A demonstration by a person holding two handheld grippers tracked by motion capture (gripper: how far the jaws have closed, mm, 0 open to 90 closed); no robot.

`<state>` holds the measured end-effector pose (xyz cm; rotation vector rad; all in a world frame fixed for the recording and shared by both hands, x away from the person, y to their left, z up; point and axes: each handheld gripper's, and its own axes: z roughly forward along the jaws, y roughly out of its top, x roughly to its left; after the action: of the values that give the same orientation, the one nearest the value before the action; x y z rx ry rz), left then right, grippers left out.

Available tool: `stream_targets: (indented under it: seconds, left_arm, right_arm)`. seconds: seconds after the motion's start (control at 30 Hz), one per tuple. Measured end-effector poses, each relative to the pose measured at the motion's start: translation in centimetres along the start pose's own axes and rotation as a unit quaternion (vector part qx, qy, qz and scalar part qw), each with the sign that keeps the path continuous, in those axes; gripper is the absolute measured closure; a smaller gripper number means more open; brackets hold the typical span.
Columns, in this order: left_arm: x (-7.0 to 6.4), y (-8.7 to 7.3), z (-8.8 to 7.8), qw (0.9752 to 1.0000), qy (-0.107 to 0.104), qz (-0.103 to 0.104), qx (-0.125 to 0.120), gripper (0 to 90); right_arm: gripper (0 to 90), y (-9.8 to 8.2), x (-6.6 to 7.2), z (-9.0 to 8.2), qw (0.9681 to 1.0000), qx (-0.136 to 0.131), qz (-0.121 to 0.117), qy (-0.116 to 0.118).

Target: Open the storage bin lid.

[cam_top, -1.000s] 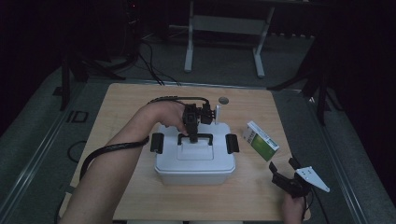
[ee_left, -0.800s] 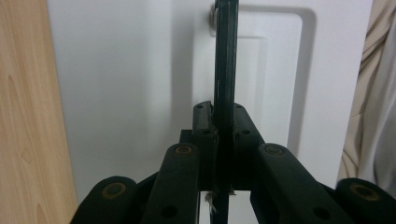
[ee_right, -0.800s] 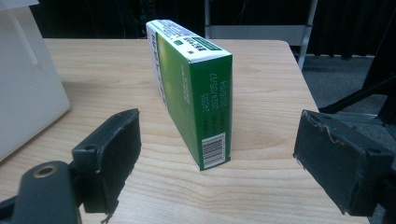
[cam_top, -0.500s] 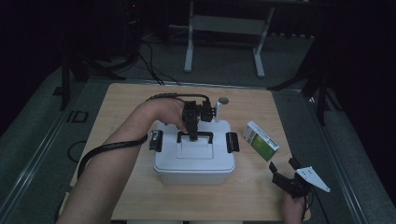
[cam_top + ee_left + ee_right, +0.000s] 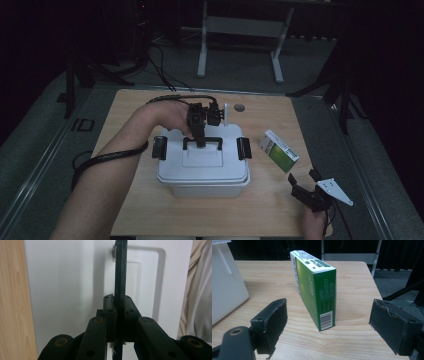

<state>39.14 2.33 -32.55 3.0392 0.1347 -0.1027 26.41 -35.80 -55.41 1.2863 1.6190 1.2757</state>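
A white lidded box [image 5: 202,172] stands mid-table, with a black latch [image 5: 159,148] on its left end and another latch [image 5: 243,148] on its right. My left gripper [image 5: 200,141] reaches over the lid from the far side and is shut on the black handle [image 5: 212,140]. In the left gripper view the handle [image 5: 120,270] runs edge-on between the pressed fingertips of the left gripper [image 5: 119,301], above the white lid [image 5: 70,277]. A green and white carton [image 5: 279,150] lies right of the box. My right gripper [image 5: 306,182] is open near the front right corner. In its own view the carton [image 5: 314,287] stands on edge beyond the right gripper [image 5: 329,320].
A small grey round disc [image 5: 239,107] sits near the wooden table's [image 5: 150,210] far edge. A cable trails off the left side along the forearm. Metal stand legs [image 5: 202,45] rise on the floor beyond the table. The box's white wall [image 5: 227,282] is close on the right gripper's left.
My left gripper has risen slightly, still clamped on the handle, which now stands a little higher off the lid. The right gripper and the carton have not moved.
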Motion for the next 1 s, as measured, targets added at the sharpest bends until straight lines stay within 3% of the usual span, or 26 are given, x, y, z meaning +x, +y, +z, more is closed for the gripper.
stream_targets:
  seconds: [0.5,1.0]
  left_arm:
    - [-0.4,-4.4,-1.2,0.9996,0.004,-0.023,-0.012,84.1]
    - [-0.8,-9.9,-2.6,0.9971,0.022,-0.066,-0.031,84.1]
  right_arm:
    - [14.2,0.0,0.1,0.0,1.0,0.002,-0.004,-0.004]
    - [14.2,0.0,0.1,0.1,1.0,0.005,-0.005,-0.007]
